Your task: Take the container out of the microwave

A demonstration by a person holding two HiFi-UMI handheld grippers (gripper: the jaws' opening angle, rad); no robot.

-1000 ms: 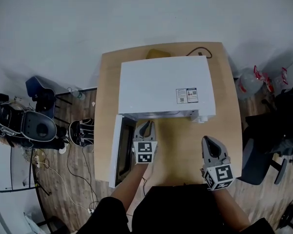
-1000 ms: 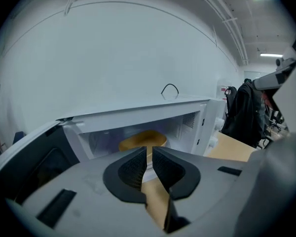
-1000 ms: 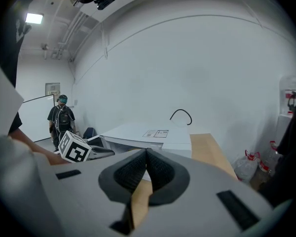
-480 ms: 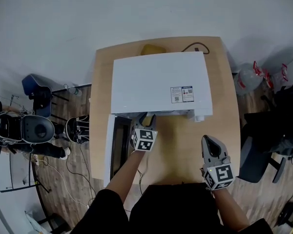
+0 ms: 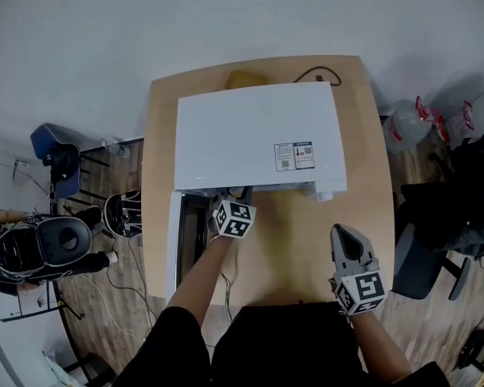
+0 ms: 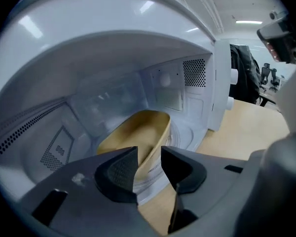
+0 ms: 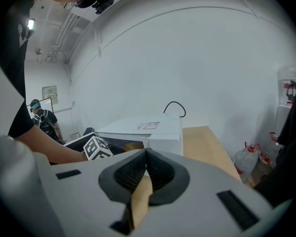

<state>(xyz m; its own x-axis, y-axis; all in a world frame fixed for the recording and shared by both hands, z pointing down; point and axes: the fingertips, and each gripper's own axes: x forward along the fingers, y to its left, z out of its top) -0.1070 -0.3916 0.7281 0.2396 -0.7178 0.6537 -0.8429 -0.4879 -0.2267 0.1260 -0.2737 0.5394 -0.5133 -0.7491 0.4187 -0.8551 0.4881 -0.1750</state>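
Table (image 5: 371,176): holds the microwave (image 5: 250,131)
Container (image 6: 138,130): looks light, bendy; grab the near rim
Left gripper (image 6: 149,156): jaws just opening, nothing pinched
Right gripper (image 7: 146,157): clenched, empty

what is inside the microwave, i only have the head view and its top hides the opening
Observer: A tan, oval, open-topped container sits inside the white microwave, with its door swung open.
Operator: is it gripped yet
Observer: No. The left gripper is open at the mouth of the microwave. Its jaws have just been opening, and the container's near rim lines up with the gap, but the pads are not pressing on it.
Operator: and the other hand
Observer: The right gripper is shut with nothing between its jaws. It is held back over the light wooden table.
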